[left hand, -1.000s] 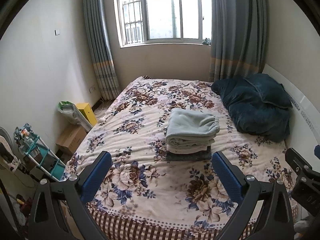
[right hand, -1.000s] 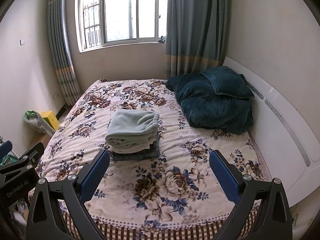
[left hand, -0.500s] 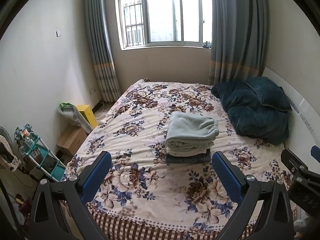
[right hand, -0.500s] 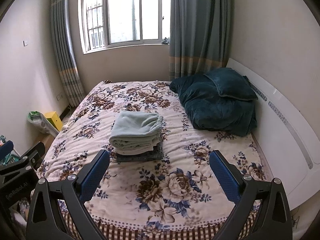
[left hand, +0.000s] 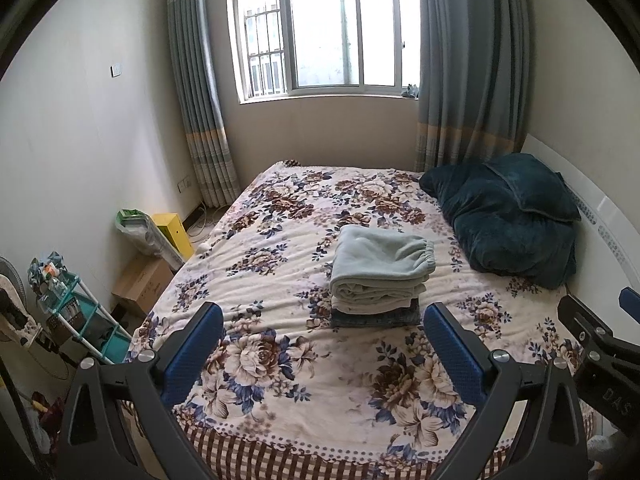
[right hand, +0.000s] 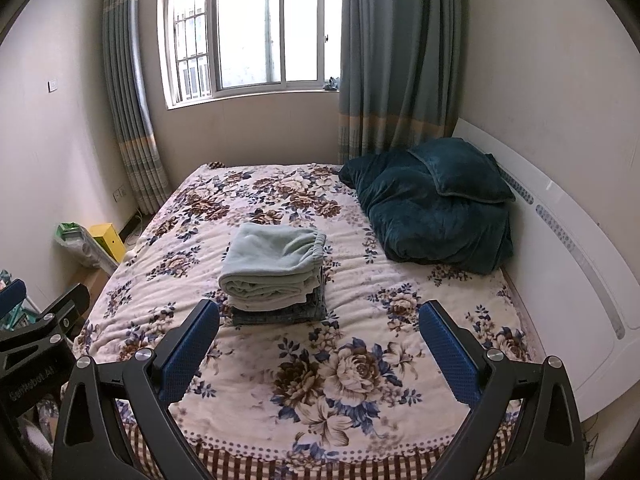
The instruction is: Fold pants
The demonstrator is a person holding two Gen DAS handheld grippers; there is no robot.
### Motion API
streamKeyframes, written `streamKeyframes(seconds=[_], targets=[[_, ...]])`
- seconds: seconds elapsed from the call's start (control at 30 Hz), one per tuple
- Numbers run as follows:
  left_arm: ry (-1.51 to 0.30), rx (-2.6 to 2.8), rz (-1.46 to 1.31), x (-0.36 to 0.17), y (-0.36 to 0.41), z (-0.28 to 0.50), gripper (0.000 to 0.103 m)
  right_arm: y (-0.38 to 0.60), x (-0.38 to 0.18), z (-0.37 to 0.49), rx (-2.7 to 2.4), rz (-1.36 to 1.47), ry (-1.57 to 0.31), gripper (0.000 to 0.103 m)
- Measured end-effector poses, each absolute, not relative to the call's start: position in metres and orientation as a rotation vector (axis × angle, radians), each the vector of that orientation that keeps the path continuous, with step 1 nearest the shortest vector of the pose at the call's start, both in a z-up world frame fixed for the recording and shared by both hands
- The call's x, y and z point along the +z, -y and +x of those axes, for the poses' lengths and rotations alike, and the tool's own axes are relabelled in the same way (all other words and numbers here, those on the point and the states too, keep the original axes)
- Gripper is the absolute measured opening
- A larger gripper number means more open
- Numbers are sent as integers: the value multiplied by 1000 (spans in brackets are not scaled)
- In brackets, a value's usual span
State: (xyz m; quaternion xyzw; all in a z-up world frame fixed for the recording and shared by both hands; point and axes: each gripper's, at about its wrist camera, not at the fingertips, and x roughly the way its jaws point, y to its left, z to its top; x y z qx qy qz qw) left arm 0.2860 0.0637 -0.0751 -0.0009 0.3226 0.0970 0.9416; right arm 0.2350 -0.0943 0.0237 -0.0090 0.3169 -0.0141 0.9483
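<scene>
Bed [left hand: 280,384]: it is filling the middle of the room in both views, lying under a flowered cover with a brown checked edge along the near side.
Headboard [right hand: 568,280]: a white panel is running along the right side of the bed, against the wall.
Window [left hand: 332,32]: it is letting in bright daylight on the far wall, with grey-blue curtains [right hand: 396,64] hanging on both sides.
Quilt [left hand: 508,224]: a dark teal heap is lying on the bed by the headboard, with a matching pillow [right hand: 460,172] resting on top.
Pants [left hand: 380,268]: pale green, already folded, they are sitting on top of a small stack in the middle of the bed, elastic waistband facing right; under them a cream piece and a darker blue piece are showing.
Left gripper [left hand: 320,332]: it is hanging over the near edge of the bed, well short of the stack, its blue-padded fingers [left hand: 192,352] standing wide apart and holding nothing.
Right gripper [right hand: 318,330]: it is hanging beside the left one, also short of the stack, fingers [right hand: 448,356] spread wide with nothing between them.
Floor clutter: a cardboard box [left hand: 140,284], a yellow box [left hand: 174,232] and a teal rack [left hand: 80,320] are standing left of the bed.
</scene>
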Motion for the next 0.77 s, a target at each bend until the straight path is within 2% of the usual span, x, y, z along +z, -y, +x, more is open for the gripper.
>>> streamKeyframes(seconds=[0.77], targets=[[-650,193,-2,-70,-67,283,103,89,33,240,-21,-5,-641,102]])
